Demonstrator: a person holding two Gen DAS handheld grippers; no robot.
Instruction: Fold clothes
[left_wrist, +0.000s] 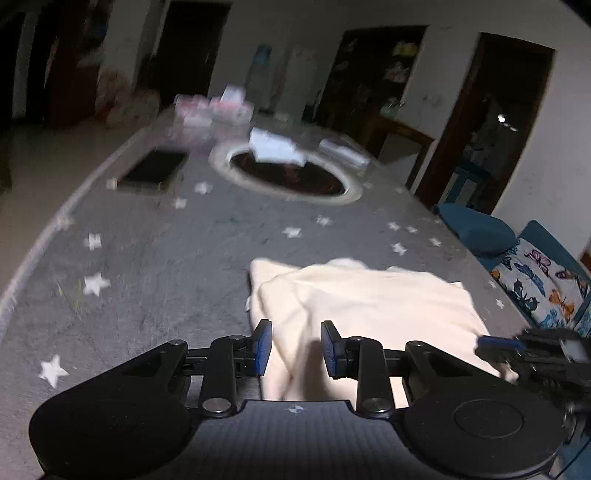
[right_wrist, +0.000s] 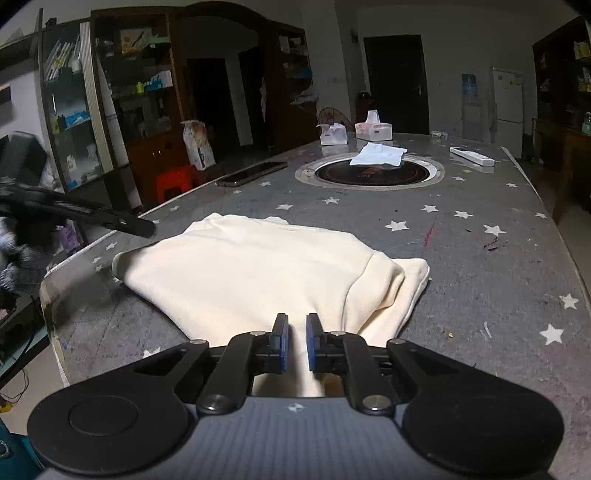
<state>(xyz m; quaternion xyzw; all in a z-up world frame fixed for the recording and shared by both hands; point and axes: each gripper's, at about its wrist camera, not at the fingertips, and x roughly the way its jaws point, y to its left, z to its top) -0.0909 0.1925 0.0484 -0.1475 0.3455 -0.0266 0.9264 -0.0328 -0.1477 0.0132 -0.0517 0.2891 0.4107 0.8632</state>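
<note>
A cream garment (left_wrist: 365, 306) lies partly folded on the grey star-patterned table (left_wrist: 166, 251); it also shows in the right wrist view (right_wrist: 251, 273). My left gripper (left_wrist: 296, 347) is open, its blue pads apart over the garment's near edge with nothing between them. My right gripper (right_wrist: 296, 341) hovers over the garment's near edge with its pads a narrow gap apart and nothing gripped. The right gripper shows at the right edge of the left wrist view (left_wrist: 498, 343). The left gripper shows at the left of the right wrist view (right_wrist: 144, 227).
A round dark inset (right_wrist: 369, 171) with a white cloth (right_wrist: 378, 154) on it sits mid-table. A phone (right_wrist: 251, 173), tissue boxes (right_wrist: 373, 130) and a remote (right_wrist: 472, 156) lie farther back. A blue sofa with butterfly cushion (left_wrist: 539, 284) stands right of the table.
</note>
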